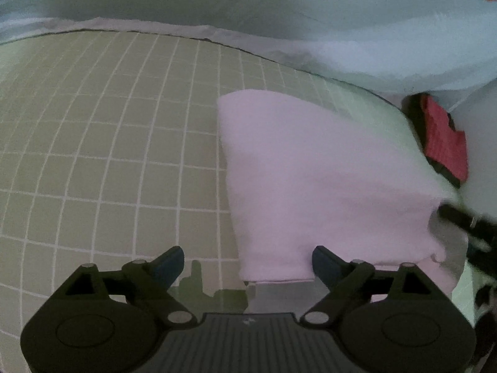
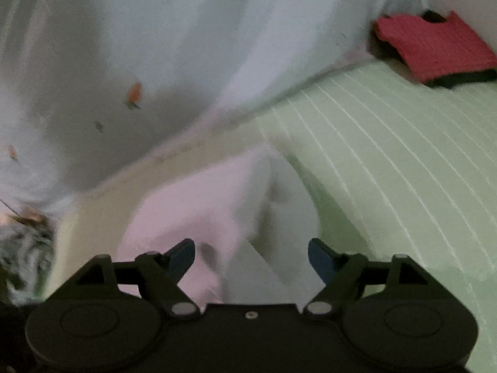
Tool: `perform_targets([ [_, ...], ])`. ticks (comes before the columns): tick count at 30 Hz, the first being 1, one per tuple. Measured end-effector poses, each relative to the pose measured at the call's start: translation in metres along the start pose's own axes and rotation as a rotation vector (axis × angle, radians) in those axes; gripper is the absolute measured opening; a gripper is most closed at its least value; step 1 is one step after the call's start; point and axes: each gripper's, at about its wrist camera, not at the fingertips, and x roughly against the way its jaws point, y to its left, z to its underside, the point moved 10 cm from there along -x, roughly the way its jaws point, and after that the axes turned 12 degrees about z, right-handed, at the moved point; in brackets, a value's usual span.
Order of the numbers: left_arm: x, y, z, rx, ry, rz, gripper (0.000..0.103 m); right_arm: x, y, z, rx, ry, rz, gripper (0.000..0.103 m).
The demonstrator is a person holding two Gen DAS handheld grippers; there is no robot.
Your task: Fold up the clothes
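Right wrist view is blurry; the right gripper (image 2: 251, 256) gapes wide over the pink cloth (image 2: 198, 205). The left gripper (image 1: 248, 262) is wide too, holding nothing. The red cloth (image 1: 445, 138) is partly hidden.

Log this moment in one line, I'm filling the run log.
left tool: open | right tool: open | pink cloth: folded on green mat | red cloth: aside

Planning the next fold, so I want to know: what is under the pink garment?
The pink garment lies on the green grid mat, which shows around its left and far edges. A paler layer peeks out at its near hem. Whatever else lies beneath is covered. Both claws are open.
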Motion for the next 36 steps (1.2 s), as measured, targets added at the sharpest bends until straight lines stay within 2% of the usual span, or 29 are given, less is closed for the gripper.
perform_targets([
  [3,0.001,0.000,-0.002,-0.007,-0.003,-0.004,0.090,-0.017,0.005,-0.006,-0.036,0.047,-0.042,0.080],
  [4,0.002,0.000,-0.003,-0.010,-0.006,-0.005,0.090,-0.023,0.006,-0.008,-0.048,0.063,-0.057,0.074],
  [5,0.003,-0.001,-0.005,-0.017,-0.011,-0.011,0.090,-0.028,0.008,-0.009,-0.060,0.078,-0.071,0.061],
  [7,0.006,-0.003,-0.011,-0.037,-0.029,-0.024,0.090,-0.039,0.011,-0.013,-0.084,0.109,-0.098,0.042],
  [9,0.010,-0.005,-0.017,-0.055,-0.056,-0.033,0.090,-0.045,0.009,-0.016,-0.123,0.125,-0.129,0.029],
  [10,0.013,-0.007,-0.021,-0.060,-0.072,-0.034,0.090,-0.046,0.009,-0.018,-0.141,0.124,-0.155,0.014],
  [11,0.016,-0.008,-0.023,-0.065,-0.086,-0.033,0.090,-0.041,0.007,-0.025,-0.173,0.094,-0.193,0.007],
  [12,0.018,-0.009,-0.025,-0.070,-0.099,-0.032,0.090,-0.036,0.006,-0.031,-0.204,0.062,-0.232,0.006],
  [15,0.023,-0.011,-0.028,-0.076,-0.125,-0.031,0.090,0.004,0.009,-0.064,-0.239,-0.105,-0.342,0.006],
  [16,0.022,-0.011,-0.026,-0.073,-0.121,-0.031,0.090,0.014,0.010,-0.073,-0.226,-0.149,-0.364,0.006],
  [17,0.021,-0.011,-0.025,-0.069,-0.117,-0.032,0.090,0.014,0.005,-0.077,-0.220,-0.164,-0.347,0.006],
  [18,0.018,-0.010,-0.022,-0.060,-0.106,-0.033,0.090,0.012,0.000,-0.080,-0.212,-0.177,-0.325,0.007],
  [19,0.016,-0.009,-0.020,-0.054,-0.094,-0.036,0.090,-0.004,-0.009,-0.076,-0.175,-0.147,-0.235,0.015],
  [20,0.014,-0.008,-0.017,-0.049,-0.082,-0.039,0.090,-0.020,-0.019,-0.067,-0.147,-0.087,-0.136,0.034],
  [21,0.014,-0.008,-0.015,-0.048,-0.080,-0.044,0.090,-0.033,-0.029,-0.057,-0.122,-0.028,-0.044,0.039],
  [22,0.014,-0.007,-0.014,-0.047,-0.080,-0.048,0.090,-0.033,-0.034,-0.048,-0.150,-0.006,-0.042,0.039],
  [24,0.015,-0.006,-0.012,-0.035,-0.080,-0.050,0.090,-0.031,-0.043,-0.030,-0.205,0.037,-0.040,0.047],
  [26,0.015,-0.005,-0.011,-0.008,-0.077,-0.039,0.090,-0.018,-0.046,-0.017,-0.218,0.019,-0.061,0.068],
  [28,0.015,-0.008,-0.009,-0.009,-0.070,-0.026,0.090,-0.018,-0.048,-0.006,-0.176,0.029,-0.008,0.080],
  [30,0.014,-0.013,-0.006,-0.017,-0.059,-0.010,0.090,-0.024,-0.051,0.002,-0.151,0.048,0.036,0.082],
  [31,0.013,-0.015,-0.005,-0.024,-0.051,0.001,0.091,-0.028,-0.053,0.006,-0.149,0.058,0.049,0.086],
  [34,0.005,-0.019,-0.005,-0.013,-0.035,0.043,0.094,-0.032,-0.059,0.019,-0.196,0.120,0.021,0.094],
  [36,-0.001,-0.021,-0.005,-0.004,-0.026,0.071,0.094,-0.038,-0.060,0.027,-0.214,0.156,0.006,0.094],
])
